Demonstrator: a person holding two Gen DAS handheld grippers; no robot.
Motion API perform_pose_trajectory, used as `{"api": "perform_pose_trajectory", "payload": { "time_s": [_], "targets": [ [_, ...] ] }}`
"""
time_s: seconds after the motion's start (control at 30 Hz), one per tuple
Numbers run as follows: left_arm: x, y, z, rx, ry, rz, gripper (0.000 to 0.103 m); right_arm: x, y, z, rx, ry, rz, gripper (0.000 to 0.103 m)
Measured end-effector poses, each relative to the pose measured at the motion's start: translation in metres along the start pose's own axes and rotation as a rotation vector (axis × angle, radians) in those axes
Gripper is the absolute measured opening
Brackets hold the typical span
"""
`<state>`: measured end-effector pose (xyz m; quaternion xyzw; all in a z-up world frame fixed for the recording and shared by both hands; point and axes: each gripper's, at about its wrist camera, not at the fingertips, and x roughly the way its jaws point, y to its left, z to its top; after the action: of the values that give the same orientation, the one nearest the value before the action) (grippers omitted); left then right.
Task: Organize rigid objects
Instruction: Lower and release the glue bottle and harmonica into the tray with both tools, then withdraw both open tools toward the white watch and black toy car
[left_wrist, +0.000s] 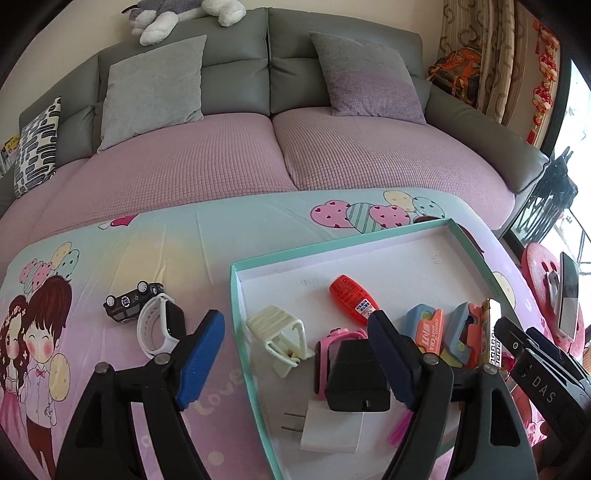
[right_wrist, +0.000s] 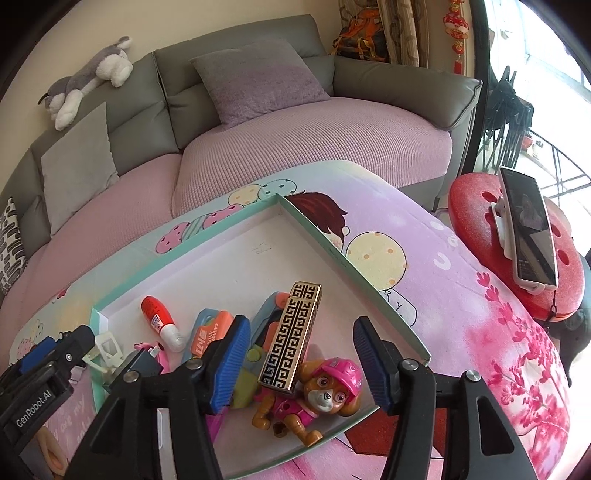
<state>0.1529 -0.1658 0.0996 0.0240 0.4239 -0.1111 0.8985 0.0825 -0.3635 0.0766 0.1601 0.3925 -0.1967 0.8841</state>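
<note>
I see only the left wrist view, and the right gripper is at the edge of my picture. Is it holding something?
Observer: No. The right gripper is open and holds nothing.
Operator: What is near it in the tray?
Observer: A toy dog with a pink helmet lies in the tray, between the open fingers.
Operator: How does the gold box lie?
Observer: The gold box lies slanted, its low end beside the toy dog's head.

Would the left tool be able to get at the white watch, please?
Probably yes: the white watch lies outside the tray, just beyond the open left tool, only a toy car beside it.
</note>
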Motion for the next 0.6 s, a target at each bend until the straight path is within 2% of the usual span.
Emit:
{"api": "perform_pose_trajectory", "payload": {
  "time_s": [0.13,0.37,0.53,0.6],
  "targets": [
    [0.0,0.013,0.0,-0.024,-0.008,0.048,0.094,0.005,0.007,-0.002,-0.029,0.021,0.002,0.073],
    [0.007,0.036,-0.002,-0.071,-0.01,0.11,0.095,0.004,0.018,-0.003,-0.07,0.011,-0.009,0.101],
    [0.007,0.049,-0.003,-0.106,-0.025,0.147,0.096,0.005,0.022,-0.004,-0.084,0.011,-0.026,0.103],
    [0.008,0.056,-0.004,-0.127,-0.028,0.16,0.101,0.006,0.022,-0.004,-0.084,0.01,-0.03,0.103]
  ]
}}
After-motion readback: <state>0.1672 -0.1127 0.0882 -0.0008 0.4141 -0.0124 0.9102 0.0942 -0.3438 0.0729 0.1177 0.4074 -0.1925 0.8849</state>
